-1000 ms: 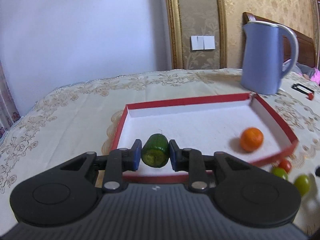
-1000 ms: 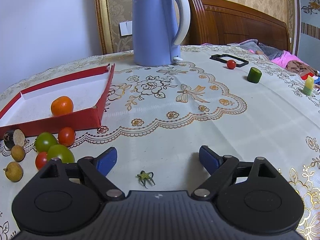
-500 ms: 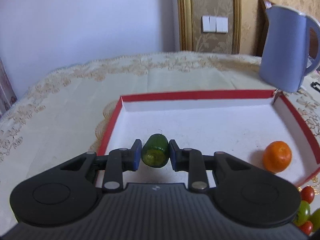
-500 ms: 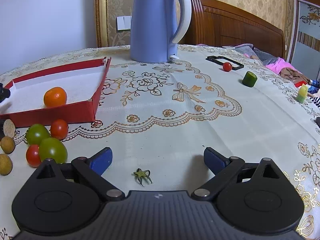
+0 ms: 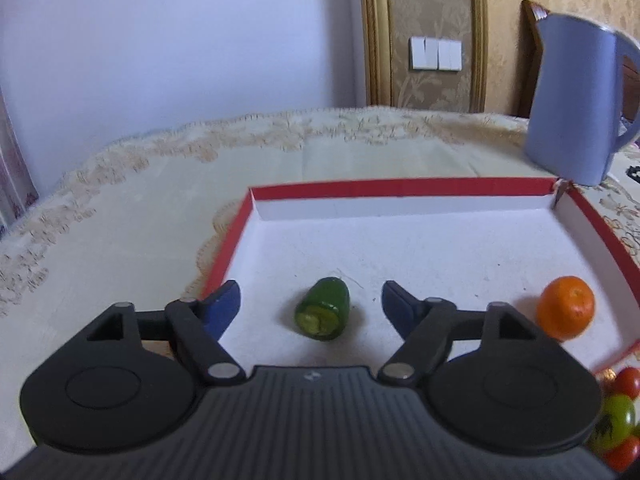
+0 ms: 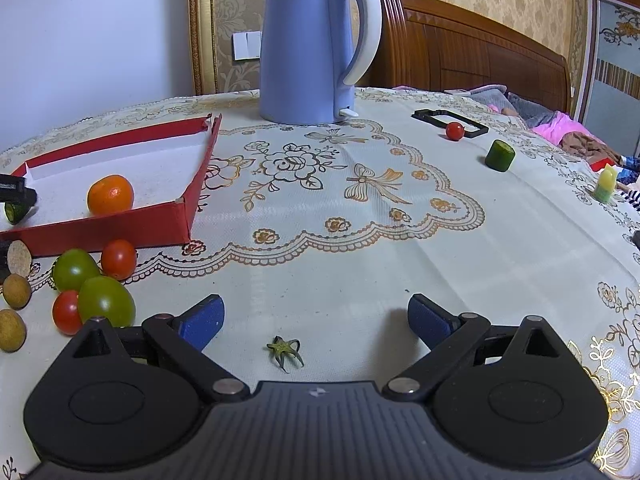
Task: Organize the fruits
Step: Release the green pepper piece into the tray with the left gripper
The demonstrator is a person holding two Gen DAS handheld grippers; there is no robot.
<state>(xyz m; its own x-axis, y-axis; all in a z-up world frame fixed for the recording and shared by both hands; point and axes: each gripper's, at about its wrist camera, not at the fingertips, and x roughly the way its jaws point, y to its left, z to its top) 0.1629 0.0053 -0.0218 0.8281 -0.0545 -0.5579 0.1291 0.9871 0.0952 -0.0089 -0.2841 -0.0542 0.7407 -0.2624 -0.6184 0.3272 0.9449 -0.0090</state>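
Green cucumber piece (image 5: 323,314) on red tray (image 5: 400,187) floor, between left gripper (image 5: 311,304) jaws spread wide, untouched

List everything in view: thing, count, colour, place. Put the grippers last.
red tray: one, red walls, white floor, on the tablecloth
cucumber piece: one, green, lying on the tray floor between the left jaws, apart from both
orange: one, orange, in the tray by its right wall
tomatoes: two green, two red, clustered outside the tray's front wall
longans: two, tan, left of the tomatoes
kettle: one, blue, behind the tray
cherry tomato: one, red, by a black frame
cucumber chunk: one, green, upright, far right
calyx: one, green, between the right jaws
left gripper: black, blue pads, open
right gripper: same, open
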